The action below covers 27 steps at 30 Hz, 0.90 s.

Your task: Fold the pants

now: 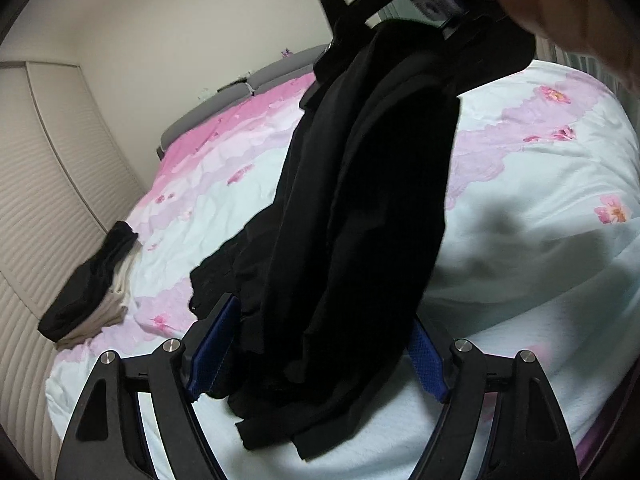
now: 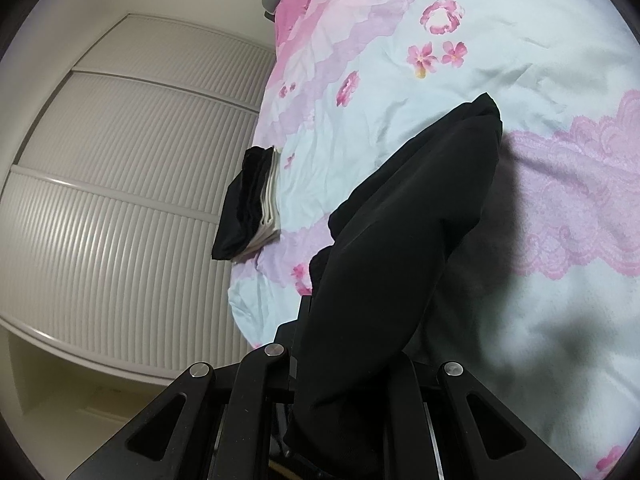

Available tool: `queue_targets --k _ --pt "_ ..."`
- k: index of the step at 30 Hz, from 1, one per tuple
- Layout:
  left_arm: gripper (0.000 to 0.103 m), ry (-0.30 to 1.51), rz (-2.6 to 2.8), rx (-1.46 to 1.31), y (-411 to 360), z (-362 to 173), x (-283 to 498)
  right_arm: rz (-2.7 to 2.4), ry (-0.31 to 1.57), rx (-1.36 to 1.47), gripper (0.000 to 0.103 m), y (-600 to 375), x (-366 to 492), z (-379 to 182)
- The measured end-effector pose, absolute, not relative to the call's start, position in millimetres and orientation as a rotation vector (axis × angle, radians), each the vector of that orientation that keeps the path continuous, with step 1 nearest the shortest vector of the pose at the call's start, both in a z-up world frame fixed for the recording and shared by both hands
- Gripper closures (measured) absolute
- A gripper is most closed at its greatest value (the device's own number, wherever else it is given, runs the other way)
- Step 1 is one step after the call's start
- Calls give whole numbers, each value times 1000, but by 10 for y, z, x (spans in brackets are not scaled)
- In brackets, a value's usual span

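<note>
Here, black pants [image 1: 360, 200] hanging in the air over a bed [image 1: 540, 208], gathered into long vertical folds. Seen from the left wrist: upper end pinched by the right gripper [image 1: 452, 20] at the top of the frame, with part of a hand [image 1: 560, 4] blurred beside it. Lower end draped down between the blue pads [image 1: 212, 344] of the left gripper [image 1: 320, 356], jaws spread wide to either side of the cloth and not pressing on it; whether the left pad brushes the fabric, cannot tell. Hem bunched just in front of the left gripper, low over the sheet.

Seen from the right wrist: right gripper [image 2: 352, 364] with jaws pressed nearly together, clamped on the pants [image 2: 400, 240], fingertips hidden under the fabric. Cloth running away from the jaws in a thick dark roll, up and to the right across the frame, its shadow falling on the sheet beside it.

Bed covered in a pale sheet [image 2: 460, 92] with pink flowers and pink lace-like bands. Near the bed's left edge, well apart from the pants, a small stack [image 1: 92, 280] of folded clothes, black on top, beige and white below. Beyond that edge, a ribbed white wardrobe [image 2: 132, 184] with sliding doors. Grey headboard [image 1: 240, 92] at the far end.
</note>
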<state>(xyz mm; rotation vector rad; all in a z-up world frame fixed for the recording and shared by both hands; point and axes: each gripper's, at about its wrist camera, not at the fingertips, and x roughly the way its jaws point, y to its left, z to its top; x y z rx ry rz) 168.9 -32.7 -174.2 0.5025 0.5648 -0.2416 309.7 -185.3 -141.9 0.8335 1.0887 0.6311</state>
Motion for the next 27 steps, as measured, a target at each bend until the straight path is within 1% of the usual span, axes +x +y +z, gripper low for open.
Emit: queue_targets --k 2,4,7,10,12,17,20,21,27 --pt "30 578 -249 491 -292 -1768 1741 629 1089 838 90 -1850 3096 -1418" --pt "64 599 -260 463 -233 -1777 1798 626 1090 839 90 -1844 3105 -1419" --pt "77 613 -298 408 -139 -1736 1816 626 1093 850 90 -1819 3122 -1413" --pt "83 611 -311 380 -65 -1657 1816 636 1085 845 90 -1779 3134 -1349" --pt "85 606 -316 352 -3 -1562 1811 648 1071 836 90 -1723 3136 -1249" --pt "85 574 -322 283 252 -1196 1837 683 1028 819 91 -1582 3157 -934" --pt "86 537 -310 271 432 -930 1866 703 1001 799 90 -1479 3181 -719" --pt "88 527 -307 264 500 -839 1887 711 994 799 90 -1434 3190 -645" --pt "88 469 -292 259 837 -385 1976 752 949 809 90 -1172 3288 -251"
